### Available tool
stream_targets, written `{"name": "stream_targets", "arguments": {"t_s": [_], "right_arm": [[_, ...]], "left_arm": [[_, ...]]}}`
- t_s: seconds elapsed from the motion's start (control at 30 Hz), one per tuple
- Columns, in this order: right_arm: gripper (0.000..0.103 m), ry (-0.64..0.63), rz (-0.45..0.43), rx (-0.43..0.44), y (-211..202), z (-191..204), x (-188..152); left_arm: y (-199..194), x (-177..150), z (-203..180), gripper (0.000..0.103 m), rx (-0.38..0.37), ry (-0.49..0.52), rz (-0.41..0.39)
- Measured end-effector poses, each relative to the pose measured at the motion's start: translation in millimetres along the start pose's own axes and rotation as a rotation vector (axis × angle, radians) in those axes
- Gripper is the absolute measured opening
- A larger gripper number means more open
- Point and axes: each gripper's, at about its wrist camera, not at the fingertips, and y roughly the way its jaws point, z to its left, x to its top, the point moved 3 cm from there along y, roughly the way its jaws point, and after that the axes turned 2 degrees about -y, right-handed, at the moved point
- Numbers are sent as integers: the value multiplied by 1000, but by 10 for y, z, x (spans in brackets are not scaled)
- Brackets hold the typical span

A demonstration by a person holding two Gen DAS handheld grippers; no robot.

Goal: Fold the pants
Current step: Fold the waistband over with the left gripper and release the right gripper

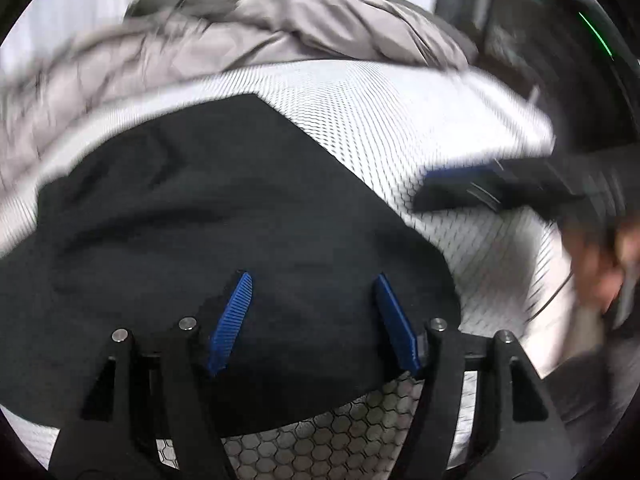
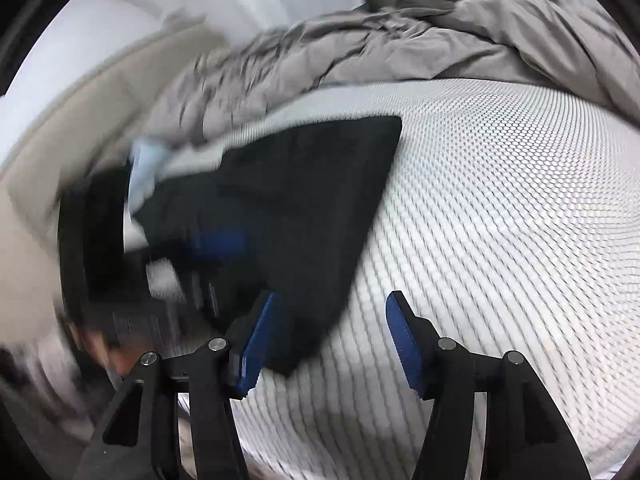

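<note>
Black pants (image 1: pixel 224 216) lie in a compact dark shape on the white honeycomb-patterned mattress (image 1: pixel 400 120), with a rumpled grey duvet (image 1: pixel 320 20) heaped beyond them at twelve o'clock. In our left wrist view the left gripper (image 1: pixel 312 292) hangs over the cloth with its blue pads spread and nothing pinched between them. At three o'clock the right gripper (image 1: pixel 452 184) shows as a blurred dark bar above bare mattress. From the right wrist view, that right gripper has its jaws apart too, the left pad over the pants' near corner at seven o'clock, the other over bare mattress; no fabric is caught.

We judge a fold just laid down. To finish it well, we would take the two corners of one short edge, one in each gripper, pinch through all layers, lift together, and carry the edge evenly across so the sides stay lined up and no crease is trapped.
</note>
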Motion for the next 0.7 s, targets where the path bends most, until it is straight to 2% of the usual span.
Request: {"name": "stream_targets", "arguments": {"t_s": [0.03, 0.1, 0.17, 0.23, 0.3, 0.33, 0.4, 0.5, 0.63, 0.7], "right_arm": [[58, 14, 15, -3, 86, -14, 24], [58, 48, 67, 9, 391, -50, 96], [58, 76, 107, 4, 586, -109, 154], [58, 69, 97, -10, 717, -128, 334], [56, 61, 74, -23, 829, -143, 529], [53, 64, 74, -32, 901, -189, 625], [35, 112, 74, -25, 1092, -335, 835], [27, 140, 79, -23, 1314, -512, 1157], [26, 113, 17, -138, 1542, -599, 1642], [26, 103, 19, -287, 1639, -663, 1839]], "left_arm": [[27, -47, -122, 63, 51, 82, -13], [58, -99, -263, 63, 99, 155, -21], [83, -88, -248, 63, 74, 114, -5], [98, -100, -181, 63, 11, 40, 24], [116, -105, -132, 64, -28, 19, 38], [113, -118, -121, 64, -41, 15, 40], [107, -134, -101, 64, -55, 2, 46], [103, -143, -108, 64, -73, -8, 56], [60, -166, -157, 64, -82, -5, 59], [30, -157, -132, 64, -83, 6, 56]]}}
